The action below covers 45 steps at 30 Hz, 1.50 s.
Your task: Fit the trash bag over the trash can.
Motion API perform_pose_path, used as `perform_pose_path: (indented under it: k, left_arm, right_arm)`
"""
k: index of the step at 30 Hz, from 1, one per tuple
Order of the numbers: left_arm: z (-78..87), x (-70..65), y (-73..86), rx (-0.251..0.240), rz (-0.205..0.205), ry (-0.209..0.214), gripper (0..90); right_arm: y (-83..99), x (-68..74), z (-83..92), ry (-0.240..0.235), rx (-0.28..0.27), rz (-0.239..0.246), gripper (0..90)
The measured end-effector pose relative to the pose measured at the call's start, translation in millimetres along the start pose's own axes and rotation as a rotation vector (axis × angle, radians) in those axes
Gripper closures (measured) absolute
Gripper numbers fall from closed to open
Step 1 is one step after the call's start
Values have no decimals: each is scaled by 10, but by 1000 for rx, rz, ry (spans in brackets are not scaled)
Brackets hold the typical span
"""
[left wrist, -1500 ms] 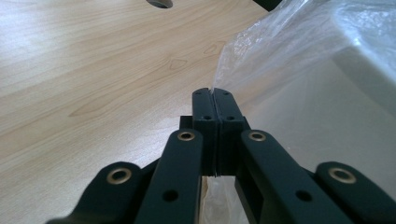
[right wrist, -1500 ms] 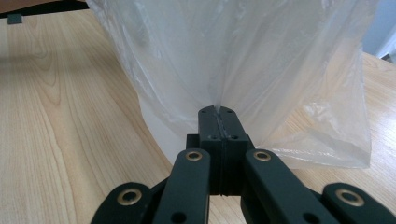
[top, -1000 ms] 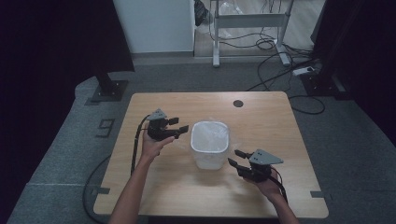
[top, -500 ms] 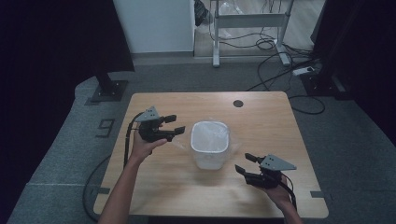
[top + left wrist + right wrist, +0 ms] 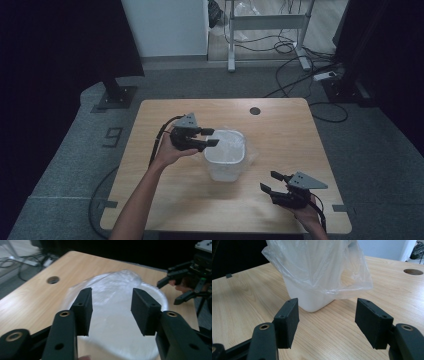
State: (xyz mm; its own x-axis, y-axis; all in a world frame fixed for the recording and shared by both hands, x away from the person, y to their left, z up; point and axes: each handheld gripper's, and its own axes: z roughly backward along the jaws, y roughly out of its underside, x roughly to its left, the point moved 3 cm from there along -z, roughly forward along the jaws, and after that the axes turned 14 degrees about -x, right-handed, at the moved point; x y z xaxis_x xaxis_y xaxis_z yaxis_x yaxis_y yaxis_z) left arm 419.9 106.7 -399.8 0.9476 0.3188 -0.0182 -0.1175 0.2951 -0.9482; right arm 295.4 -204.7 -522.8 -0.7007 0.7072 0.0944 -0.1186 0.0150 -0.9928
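A white bin [image 5: 223, 167] lined with a clear plastic bag [image 5: 227, 144] stands in the middle of the wooden table [image 5: 285, 132]. My left gripper [image 5: 211, 137] hovers over the bin's left rim and points right. Its jaws have just been closing but still stand apart. In the left gripper view [image 5: 111, 293] nothing is between the pads, and the bag [image 5: 112, 322] lies below them. My right gripper [image 5: 268, 180] is open near the table's front right, apart from the bin. In the right gripper view [image 5: 327, 305] it faces the bin [image 5: 309, 300] and the loose bag [image 5: 319, 265].
A round cable hole [image 5: 255, 110] sits near the table's far edge. The left gripper's cable [image 5: 156, 145] trails off the left side. On the floor beyond the table are a metal stand [image 5: 231, 60] and loose cables [image 5: 295, 47].
The left hand rose and moved right, bringing its gripper from beside the bin to over its left rim, with narrower jaws. The right hand drew back toward the front right corner.
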Motion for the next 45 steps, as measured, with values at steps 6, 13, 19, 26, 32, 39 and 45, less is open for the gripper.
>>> perform_pose_path:
  k: [6,13,19,26,32,39,45]
  left_arm:
    - [-222,21,-12,53,16,65,573]
    - [-453,69,22,164,23,106,635]
    - [-660,54,47,281,4,105,643]
    - [-825,14,62,374,-9,71,604]
    - [-897,8,81,417,-12,35,556]
    - [-861,13,64,407,-6,28,499]
    - [-718,18,1,323,14,35,436]
  right_arm:
    - [-8,1,27,-1,-4,5,357]
    - [9,-10,22,2,-2,8,359]
    - [36,-10,14,3,7,11,360]
    - [42,-5,12,2,11,15,360]
    - [56,-12,5,3,19,15,359]
    - [70,-28,8,10,26,16,359]
    - [65,-38,29,18,19,12,358]
